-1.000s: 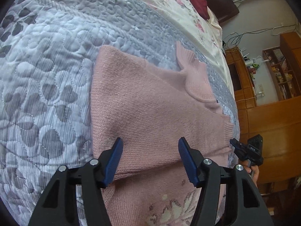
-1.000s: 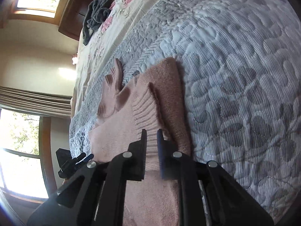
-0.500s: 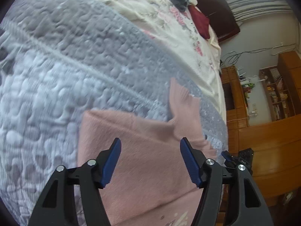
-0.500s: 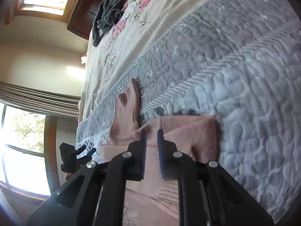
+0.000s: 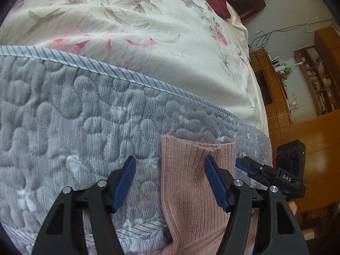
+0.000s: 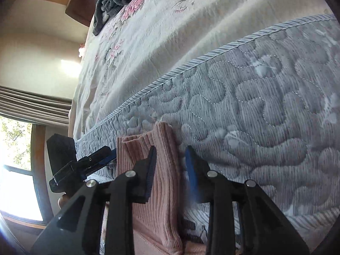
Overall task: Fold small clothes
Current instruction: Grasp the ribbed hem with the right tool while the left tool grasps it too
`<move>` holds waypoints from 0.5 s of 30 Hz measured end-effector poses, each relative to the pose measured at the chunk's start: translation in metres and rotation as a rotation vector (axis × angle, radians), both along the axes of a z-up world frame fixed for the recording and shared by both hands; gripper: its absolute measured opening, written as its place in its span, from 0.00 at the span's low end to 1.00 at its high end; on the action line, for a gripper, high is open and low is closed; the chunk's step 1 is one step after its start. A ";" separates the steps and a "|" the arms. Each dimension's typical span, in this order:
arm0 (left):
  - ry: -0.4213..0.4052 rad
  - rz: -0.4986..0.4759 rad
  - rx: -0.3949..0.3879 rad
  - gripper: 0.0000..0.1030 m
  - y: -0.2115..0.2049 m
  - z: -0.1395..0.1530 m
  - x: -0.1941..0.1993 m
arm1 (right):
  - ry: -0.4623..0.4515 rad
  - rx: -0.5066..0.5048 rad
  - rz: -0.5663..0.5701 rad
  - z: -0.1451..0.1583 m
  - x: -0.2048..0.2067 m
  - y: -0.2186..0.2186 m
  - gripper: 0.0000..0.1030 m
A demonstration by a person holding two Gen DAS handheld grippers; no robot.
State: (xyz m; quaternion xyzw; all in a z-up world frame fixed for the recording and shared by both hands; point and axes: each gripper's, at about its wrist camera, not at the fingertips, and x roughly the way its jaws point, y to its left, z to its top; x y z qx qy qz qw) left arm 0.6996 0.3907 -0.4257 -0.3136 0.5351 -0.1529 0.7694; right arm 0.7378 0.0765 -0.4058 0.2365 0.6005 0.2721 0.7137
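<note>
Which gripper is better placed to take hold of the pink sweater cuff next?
Probably the right gripper: its open fingers already sit on both sides of the pink sweater cuff edge. The left gripper is open too, but mostly over the grey quilt.

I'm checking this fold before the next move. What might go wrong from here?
Both grippers, left and right, stand open over the pink sweater, so nothing pins it and a loose layer may spring back. The ribbed end looks bunched and could set crooked. The two grippers are close together; they might knock each other.
</note>
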 end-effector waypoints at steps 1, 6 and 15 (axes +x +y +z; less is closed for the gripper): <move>-0.006 -0.004 0.004 0.64 -0.001 0.000 0.003 | -0.002 -0.001 0.003 -0.003 0.003 0.004 0.28; -0.010 -0.030 0.078 0.26 -0.008 -0.001 0.010 | -0.012 0.016 0.020 -0.007 0.006 0.020 0.28; -0.181 -0.005 0.011 0.07 -0.001 0.062 -0.032 | -0.141 0.050 0.041 0.048 -0.025 -0.001 0.09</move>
